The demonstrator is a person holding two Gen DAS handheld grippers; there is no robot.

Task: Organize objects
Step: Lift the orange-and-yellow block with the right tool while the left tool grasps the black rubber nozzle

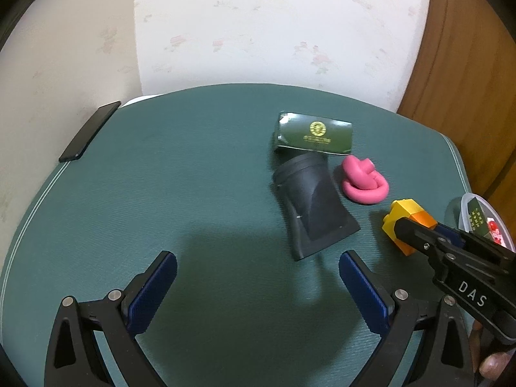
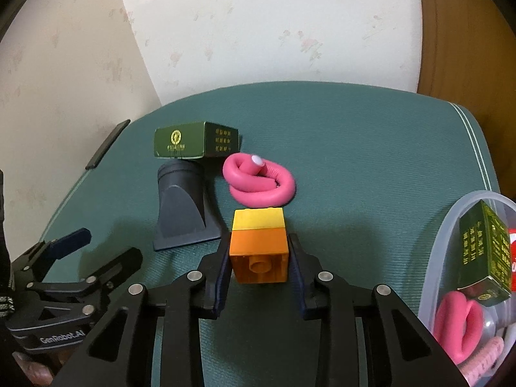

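My right gripper (image 2: 259, 254) is shut on a yellow-and-orange block (image 2: 258, 245), held just above the green table; the block also shows in the left wrist view (image 1: 408, 222). My left gripper (image 1: 258, 277) is open and empty over the table's front. Beyond lie a dark grey nozzle (image 1: 311, 203) (image 2: 185, 206), a coiled pink foam roller (image 1: 362, 180) (image 2: 259, 180) and a green box (image 1: 314, 133) (image 2: 193, 140). A clear plastic container (image 2: 451, 225) at the right edge holds another green box (image 2: 483, 248) and a pink roller (image 2: 458, 325).
A black phone (image 1: 88, 132) lies at the table's far left edge. Floral wallpaper stands behind the table, with a wooden panel (image 1: 467, 64) to the right. The left gripper (image 2: 54, 258) shows at the lower left of the right wrist view.
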